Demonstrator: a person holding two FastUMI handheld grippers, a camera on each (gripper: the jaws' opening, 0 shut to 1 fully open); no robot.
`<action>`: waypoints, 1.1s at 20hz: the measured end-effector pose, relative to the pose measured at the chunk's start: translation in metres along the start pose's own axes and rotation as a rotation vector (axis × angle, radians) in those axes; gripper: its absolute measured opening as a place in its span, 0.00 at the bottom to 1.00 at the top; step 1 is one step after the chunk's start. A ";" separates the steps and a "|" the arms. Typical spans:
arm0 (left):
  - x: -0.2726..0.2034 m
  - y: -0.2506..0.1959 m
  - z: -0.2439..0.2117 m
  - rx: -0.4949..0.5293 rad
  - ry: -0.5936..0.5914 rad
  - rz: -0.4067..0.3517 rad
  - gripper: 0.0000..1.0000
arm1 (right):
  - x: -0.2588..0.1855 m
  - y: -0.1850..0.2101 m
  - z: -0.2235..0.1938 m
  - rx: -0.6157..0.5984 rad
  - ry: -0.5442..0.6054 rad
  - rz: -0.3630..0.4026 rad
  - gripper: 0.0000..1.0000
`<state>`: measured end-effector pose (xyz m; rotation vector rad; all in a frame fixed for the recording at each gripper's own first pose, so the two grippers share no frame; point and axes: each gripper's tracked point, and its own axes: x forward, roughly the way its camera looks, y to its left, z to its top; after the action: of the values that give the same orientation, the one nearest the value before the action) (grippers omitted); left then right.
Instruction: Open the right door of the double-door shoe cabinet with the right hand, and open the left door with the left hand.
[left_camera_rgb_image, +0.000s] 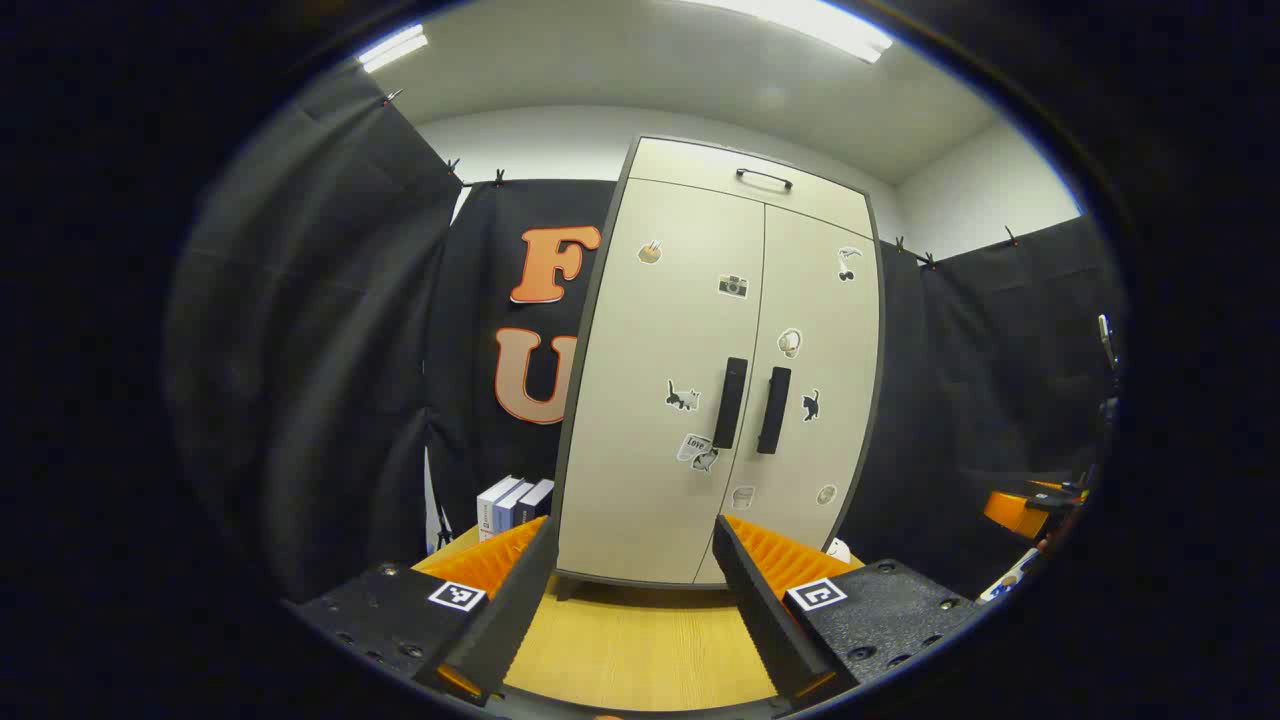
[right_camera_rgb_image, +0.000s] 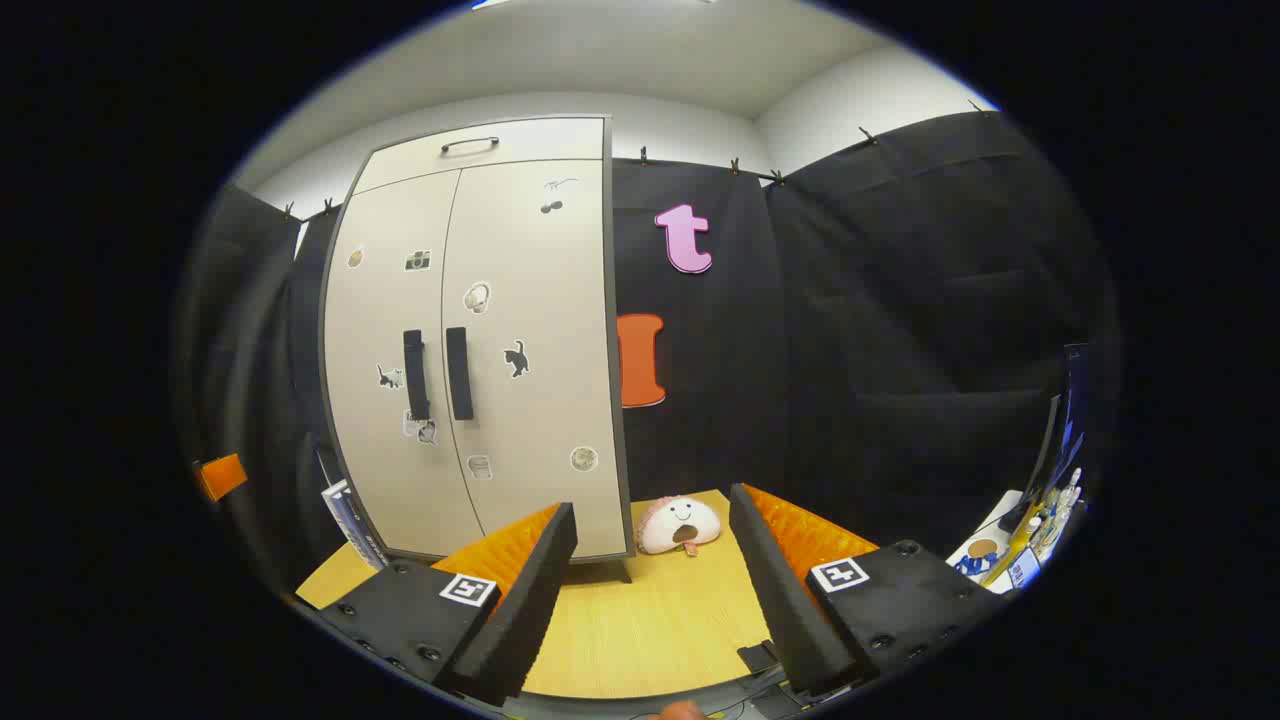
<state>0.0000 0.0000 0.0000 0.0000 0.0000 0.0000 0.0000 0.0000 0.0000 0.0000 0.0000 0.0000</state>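
Cream cabinet, black handles, pale wood table

The shoe cabinet (left_camera_rgb_image: 640, 400) has cream doors in a dark grey frame, dotted with black-and-white stickers; both door handles (left_camera_rgb_image: 730, 402) are black. The table (left_camera_rgb_image: 640, 640) is light yellow wood-grain; a plush toy (right_camera_rgb_image: 680, 525) is pink and white.

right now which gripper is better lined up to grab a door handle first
Left, probably. The left gripper is open and faces the two handles almost head-on, the left handle just above its fingers. The right gripper points past the cabinet's right edge.
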 end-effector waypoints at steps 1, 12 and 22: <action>0.002 -0.002 0.001 0.007 -0.003 -0.005 0.94 | 0.000 0.000 0.000 -0.007 0.005 -0.002 0.99; 0.007 -0.004 0.006 0.021 -0.004 -0.029 0.95 | -0.005 0.007 0.001 -0.025 0.008 -0.005 0.99; 0.017 0.005 0.000 0.042 0.012 -0.024 0.94 | 0.011 0.039 -0.005 -0.020 0.051 0.062 0.98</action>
<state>0.0171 0.0047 -0.0004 0.0421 0.0124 -0.0244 0.0113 0.0392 -0.0048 -0.0202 0.0509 0.0621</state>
